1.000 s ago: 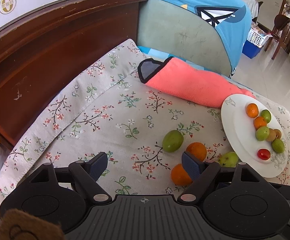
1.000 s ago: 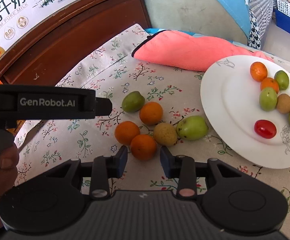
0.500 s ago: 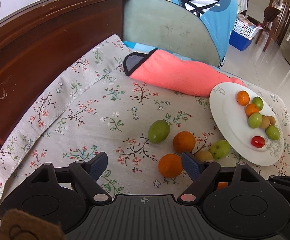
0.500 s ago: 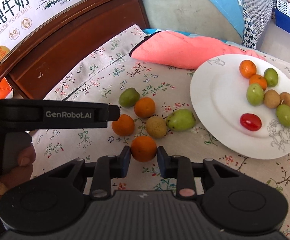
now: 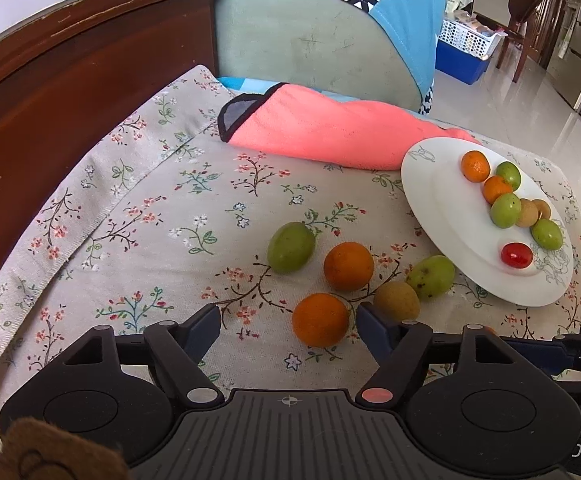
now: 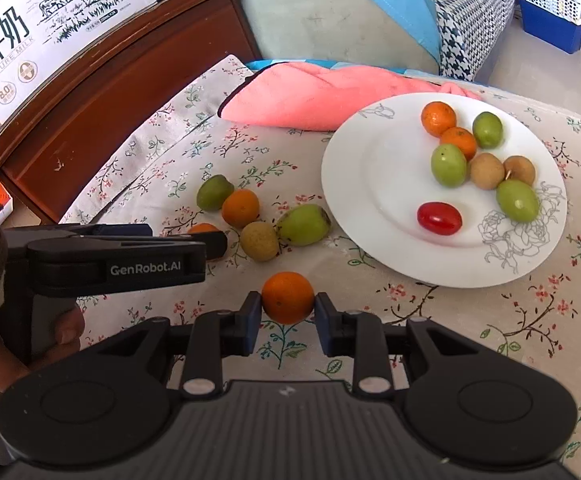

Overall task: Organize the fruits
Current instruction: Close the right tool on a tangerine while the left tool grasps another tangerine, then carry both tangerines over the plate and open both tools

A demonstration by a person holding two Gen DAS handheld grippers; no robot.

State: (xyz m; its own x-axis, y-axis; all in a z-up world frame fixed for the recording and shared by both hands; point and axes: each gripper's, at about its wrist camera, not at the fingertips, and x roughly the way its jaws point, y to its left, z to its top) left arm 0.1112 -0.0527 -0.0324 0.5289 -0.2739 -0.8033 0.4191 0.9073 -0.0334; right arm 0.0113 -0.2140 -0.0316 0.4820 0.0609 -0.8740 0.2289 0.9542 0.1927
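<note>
The right gripper [image 6: 287, 309] is clamped on 1 orange [image 6: 287, 297]. The left gripper [image 5: 288, 326] is closing, with another orange [image 5: 320, 319] between its jaws, not yet pressed.

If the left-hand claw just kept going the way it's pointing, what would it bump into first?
Most likely the small orange lying on the flowered cloth, just inside the right finger of the left gripper, whose jaws are closing. Depth is hard to judge; it might meet the cloth beside it instead.
</note>
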